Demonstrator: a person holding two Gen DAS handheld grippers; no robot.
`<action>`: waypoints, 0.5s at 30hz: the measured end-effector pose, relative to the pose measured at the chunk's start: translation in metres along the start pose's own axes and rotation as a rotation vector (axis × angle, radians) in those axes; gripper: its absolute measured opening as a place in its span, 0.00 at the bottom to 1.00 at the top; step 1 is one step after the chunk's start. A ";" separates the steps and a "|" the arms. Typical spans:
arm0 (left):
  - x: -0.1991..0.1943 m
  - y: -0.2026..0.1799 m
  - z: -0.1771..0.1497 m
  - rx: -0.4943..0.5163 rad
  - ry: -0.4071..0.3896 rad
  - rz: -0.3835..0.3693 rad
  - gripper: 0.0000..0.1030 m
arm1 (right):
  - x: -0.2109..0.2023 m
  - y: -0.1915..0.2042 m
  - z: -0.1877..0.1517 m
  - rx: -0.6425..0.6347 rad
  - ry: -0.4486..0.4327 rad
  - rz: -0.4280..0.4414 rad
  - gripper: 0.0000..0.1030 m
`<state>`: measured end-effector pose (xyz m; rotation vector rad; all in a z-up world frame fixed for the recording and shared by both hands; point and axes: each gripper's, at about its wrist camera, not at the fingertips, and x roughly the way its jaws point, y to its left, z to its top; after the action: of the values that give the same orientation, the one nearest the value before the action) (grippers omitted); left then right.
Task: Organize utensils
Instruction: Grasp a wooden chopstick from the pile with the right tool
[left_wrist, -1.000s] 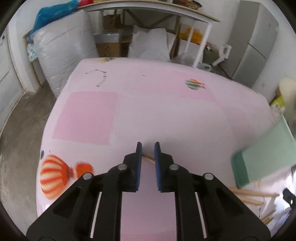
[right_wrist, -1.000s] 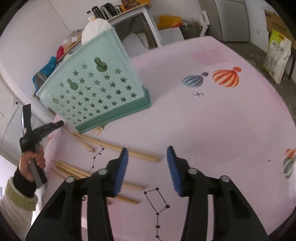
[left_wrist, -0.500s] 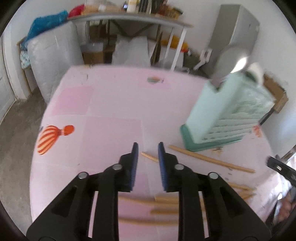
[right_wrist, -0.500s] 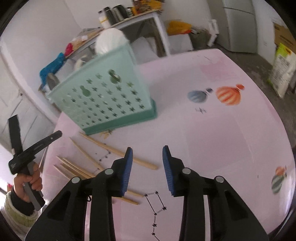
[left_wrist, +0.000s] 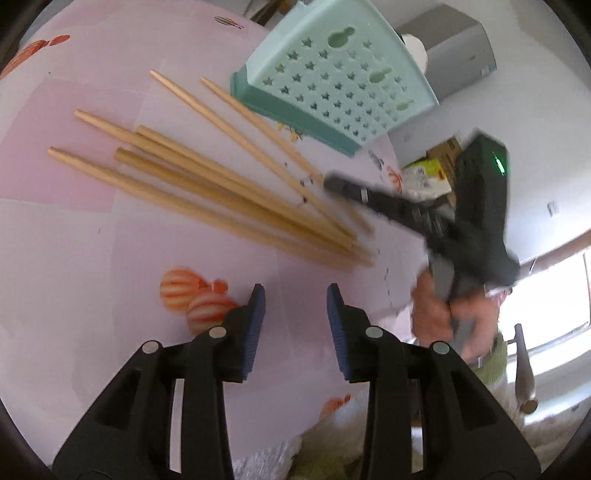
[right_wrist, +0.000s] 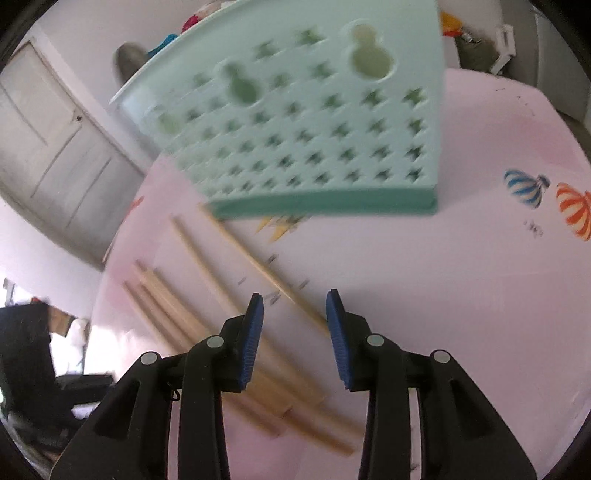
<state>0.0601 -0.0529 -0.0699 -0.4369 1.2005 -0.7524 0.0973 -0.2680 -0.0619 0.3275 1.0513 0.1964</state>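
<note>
Seen only from the left wrist: the hand (left_wrist: 447, 314) carrying the right gripper (left_wrist: 328, 182), blurred, its black tip over the thick ends of the long tapered wooden chopsticks (left_wrist: 207, 184). Seen only from the right wrist: a pale panelled door (right_wrist: 51, 147). Left gripper (left_wrist: 293, 291) opening, nothing between its blue pads, chopsticks just beyond. Right gripper (right_wrist: 293, 299) parted and empty, poised above chopsticks (right_wrist: 221, 295) lying on the pink balloon-print tablecloth (right_wrist: 443, 277) before the upright mint-green star-perforated plastic basket (right_wrist: 314, 122).
</note>
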 end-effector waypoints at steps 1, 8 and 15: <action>0.001 0.002 0.002 -0.029 -0.014 -0.005 0.31 | 0.000 0.006 -0.006 -0.009 0.010 0.006 0.34; 0.003 0.003 0.026 -0.119 -0.090 0.102 0.18 | 0.000 0.037 -0.035 0.012 0.064 0.059 0.31; 0.005 -0.008 0.040 0.090 -0.096 0.293 0.11 | 0.006 0.052 -0.059 0.123 0.096 0.159 0.15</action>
<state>0.0961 -0.0650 -0.0551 -0.2132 1.1057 -0.5240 0.0485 -0.2075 -0.0750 0.5179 1.1355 0.2924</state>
